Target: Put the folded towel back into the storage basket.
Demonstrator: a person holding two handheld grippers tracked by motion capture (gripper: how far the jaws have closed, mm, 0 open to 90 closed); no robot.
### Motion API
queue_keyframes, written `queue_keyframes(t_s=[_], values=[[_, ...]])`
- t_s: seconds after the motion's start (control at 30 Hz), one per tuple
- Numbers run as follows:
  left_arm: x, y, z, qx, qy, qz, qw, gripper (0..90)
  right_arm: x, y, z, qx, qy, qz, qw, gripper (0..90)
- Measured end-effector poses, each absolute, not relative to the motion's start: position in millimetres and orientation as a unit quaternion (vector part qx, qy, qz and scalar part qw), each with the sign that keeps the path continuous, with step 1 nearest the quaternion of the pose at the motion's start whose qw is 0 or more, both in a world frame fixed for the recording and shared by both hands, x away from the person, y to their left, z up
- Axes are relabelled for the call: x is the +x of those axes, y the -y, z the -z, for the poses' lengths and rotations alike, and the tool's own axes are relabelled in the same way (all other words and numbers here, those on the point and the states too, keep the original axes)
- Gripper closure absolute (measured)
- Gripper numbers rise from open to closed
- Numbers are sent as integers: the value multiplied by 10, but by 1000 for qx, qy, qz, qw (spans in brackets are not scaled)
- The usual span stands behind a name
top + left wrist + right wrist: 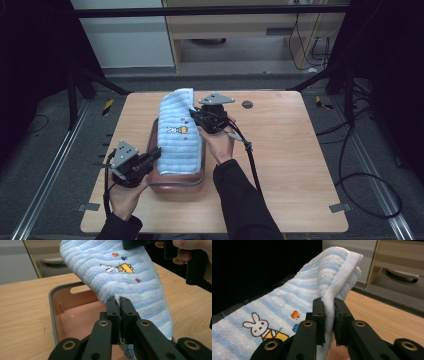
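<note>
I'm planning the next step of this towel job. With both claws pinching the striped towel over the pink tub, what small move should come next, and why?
Probably lower both hands together. The left claw and right claw are each shut on an edge of the blue striped towel, which hangs stretched above the pink tub, so easing down would lay it inside.

Wooden desk (280, 165) – light grain, rounded corners, sitting on a dark frame. Small round black disc (247, 104) near its far edge. Grey tape patches at the near corners (338, 207). Yellow-and-black striped markers on the floor, one at each far corner (108, 106). Metal rail (50, 170) runs along the floor to the left. Black cables (370, 195) loop over the carpet on the right. Beyond the desk – a pale wooden cabinet (240, 30) with more cables (315, 47) hanging beside it.
</note>
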State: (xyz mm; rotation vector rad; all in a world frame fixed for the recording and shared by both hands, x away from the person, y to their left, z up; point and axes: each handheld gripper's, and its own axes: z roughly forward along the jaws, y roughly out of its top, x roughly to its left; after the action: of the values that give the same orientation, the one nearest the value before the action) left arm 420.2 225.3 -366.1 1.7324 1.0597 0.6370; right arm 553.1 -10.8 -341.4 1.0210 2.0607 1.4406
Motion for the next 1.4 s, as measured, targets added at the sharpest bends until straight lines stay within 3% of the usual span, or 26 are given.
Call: queue_keyframes(t_s=[1.4], values=[[4399,-2261,4187,747,-464,-238,412,863,5686,-49,4130,385,-775,-460,198,807]])
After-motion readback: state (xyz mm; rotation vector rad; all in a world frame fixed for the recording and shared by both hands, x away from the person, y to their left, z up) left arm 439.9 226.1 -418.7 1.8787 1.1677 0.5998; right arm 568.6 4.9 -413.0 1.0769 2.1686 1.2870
